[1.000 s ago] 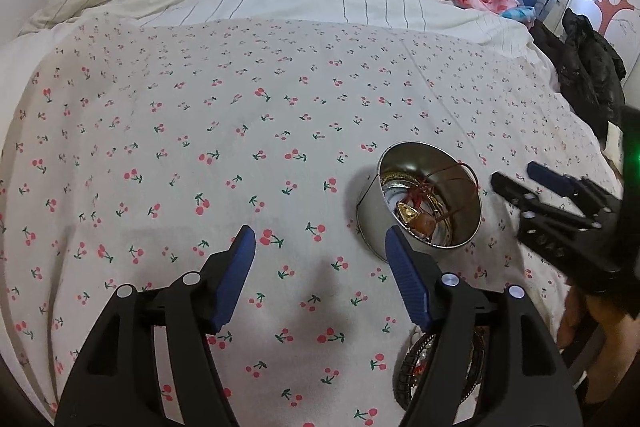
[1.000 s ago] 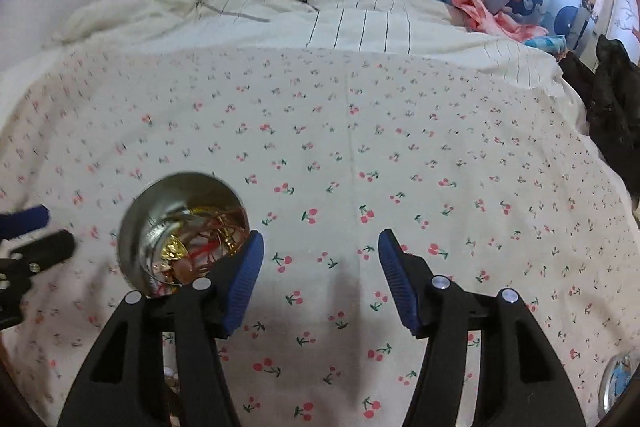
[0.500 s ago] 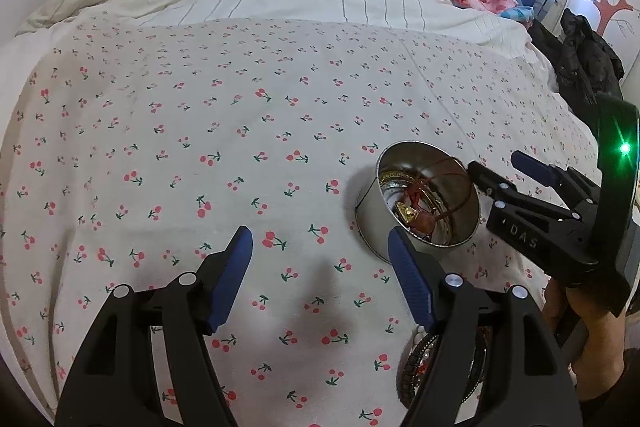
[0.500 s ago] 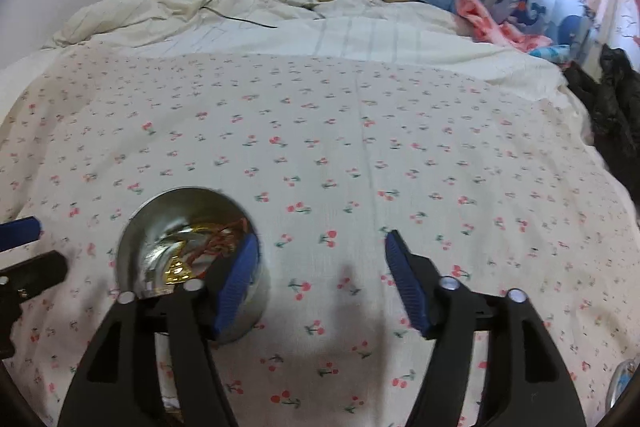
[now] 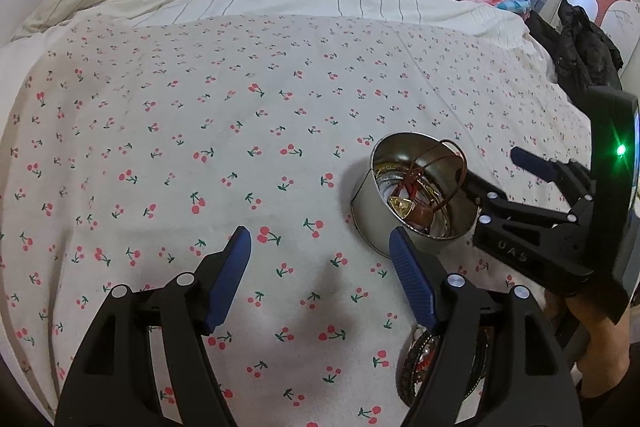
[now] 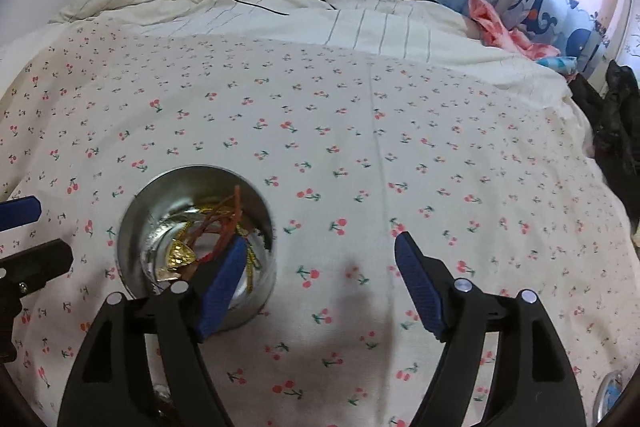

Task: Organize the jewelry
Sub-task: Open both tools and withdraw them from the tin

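Left wrist | right tool [image 5: 496, 173] marked "UAS", opening over tin [image 5: 416, 201], nothing gripped | left tool [image 5: 320, 247] apart, empty

"UAS" on right hand-held gripper [image 5: 493, 175]

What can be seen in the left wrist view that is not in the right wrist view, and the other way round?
Only the left wrist view shows the dark beaded bracelets lying on the sheet under its own tool, and the right tool from the side. Only the right wrist view shows a small round blue object at the lower right edge. Both show the round silver metal tin holding jewelry on the cherry-print bedsheet.
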`<action>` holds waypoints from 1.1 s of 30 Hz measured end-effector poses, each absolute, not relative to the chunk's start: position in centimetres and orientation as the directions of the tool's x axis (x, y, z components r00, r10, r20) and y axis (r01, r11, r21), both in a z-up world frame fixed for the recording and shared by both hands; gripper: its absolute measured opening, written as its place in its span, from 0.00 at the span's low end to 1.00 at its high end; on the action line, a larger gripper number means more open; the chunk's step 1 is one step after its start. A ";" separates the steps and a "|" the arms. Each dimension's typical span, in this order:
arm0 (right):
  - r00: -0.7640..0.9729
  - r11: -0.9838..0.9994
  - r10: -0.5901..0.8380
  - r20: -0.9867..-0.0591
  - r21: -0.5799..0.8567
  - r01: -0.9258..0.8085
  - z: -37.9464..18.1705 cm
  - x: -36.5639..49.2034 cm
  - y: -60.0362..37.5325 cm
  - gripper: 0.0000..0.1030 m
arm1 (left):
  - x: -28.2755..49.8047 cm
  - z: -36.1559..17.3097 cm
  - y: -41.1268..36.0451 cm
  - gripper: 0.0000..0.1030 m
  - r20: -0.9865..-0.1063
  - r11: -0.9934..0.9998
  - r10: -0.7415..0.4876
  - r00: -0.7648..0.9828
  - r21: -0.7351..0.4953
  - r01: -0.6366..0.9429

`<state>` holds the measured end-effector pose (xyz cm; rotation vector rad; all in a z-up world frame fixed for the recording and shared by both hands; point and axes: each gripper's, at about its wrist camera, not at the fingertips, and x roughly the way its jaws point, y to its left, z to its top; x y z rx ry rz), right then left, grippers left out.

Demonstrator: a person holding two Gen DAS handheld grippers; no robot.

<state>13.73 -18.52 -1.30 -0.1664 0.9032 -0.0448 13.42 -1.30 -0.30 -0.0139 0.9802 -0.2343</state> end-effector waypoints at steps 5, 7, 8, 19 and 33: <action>0.614 0.991 -0.104 -0.783 -0.137 -0.008 -1.1 13.5 -19.8 0.73 | 13.1 -0.4 -1.6 0.69 -0.824 0.976 -0.190 0.534 -0.097 0.197; 0.617 0.991 -0.102 -0.780 -0.136 -0.009 -0.9 13.4 -19.9 0.74 | 13.0 -0.4 -1.6 0.69 -0.824 0.976 -0.188 0.534 -0.095 0.198; 0.623 0.992 -0.093 -0.776 -0.124 -0.006 -0.8 13.3 -20.0 0.74 | 12.9 -0.4 -1.7 0.69 -0.825 0.976 -0.188 0.534 -0.094 0.198; 0.590 0.993 -0.072 -0.804 -0.115 -0.035 -1.9 13.9 -18.9 0.75 | 12.7 -0.5 -1.3 0.69 -0.825 0.976 -0.186 0.533 -0.092 0.198; 0.655 0.999 0.018 -0.755 -0.020 -0.050 0.0 13.0 -19.1 0.79 | 12.8 -0.2 -1.3 0.71 -0.819 0.974 -0.199 0.538 -0.102 0.204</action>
